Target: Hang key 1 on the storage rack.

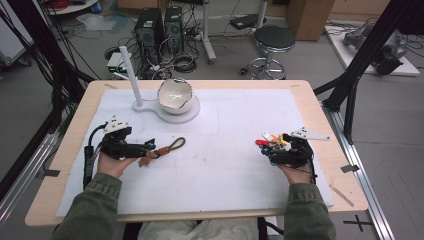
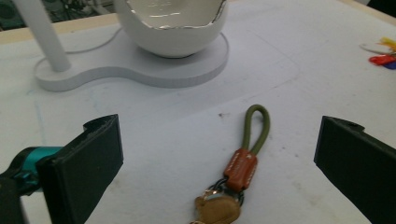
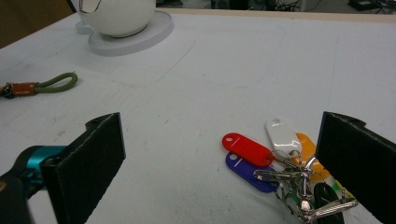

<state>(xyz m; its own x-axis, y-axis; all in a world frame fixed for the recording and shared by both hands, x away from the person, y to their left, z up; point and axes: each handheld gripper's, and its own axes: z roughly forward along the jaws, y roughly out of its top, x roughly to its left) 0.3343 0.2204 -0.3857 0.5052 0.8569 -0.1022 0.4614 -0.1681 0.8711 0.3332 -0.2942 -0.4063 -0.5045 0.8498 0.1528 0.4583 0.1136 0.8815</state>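
so nothing is picked up yet: both key sets lie flat on the white mat, neither is gripped, and the bowl (image 1: 175, 94) on its stand with the white post (image 1: 131, 75) holds none of them as far as you can see. all the grasping and whatever placing follows is left, by my read.

your left gripper (image 2: 219, 154) has its jaws wide apart. the olive-loop keychain (image 2: 243, 161) lies between them, a bit toward the right-hand jaw, loop pointing away from you, brown leather tab in the middle, brass key at the near end down by the bottom edge. touching neither jaw.

your right gripper (image 3: 219, 158) is also spread wide. the bunch of coloured key tags (image 3: 275, 161) sits between the jaws but crowded against the right-hand one, orange tag partly behind it; contact is hard to tell. red and blue tags point toward the left-hand jaw, metal ring and clip nearest you.
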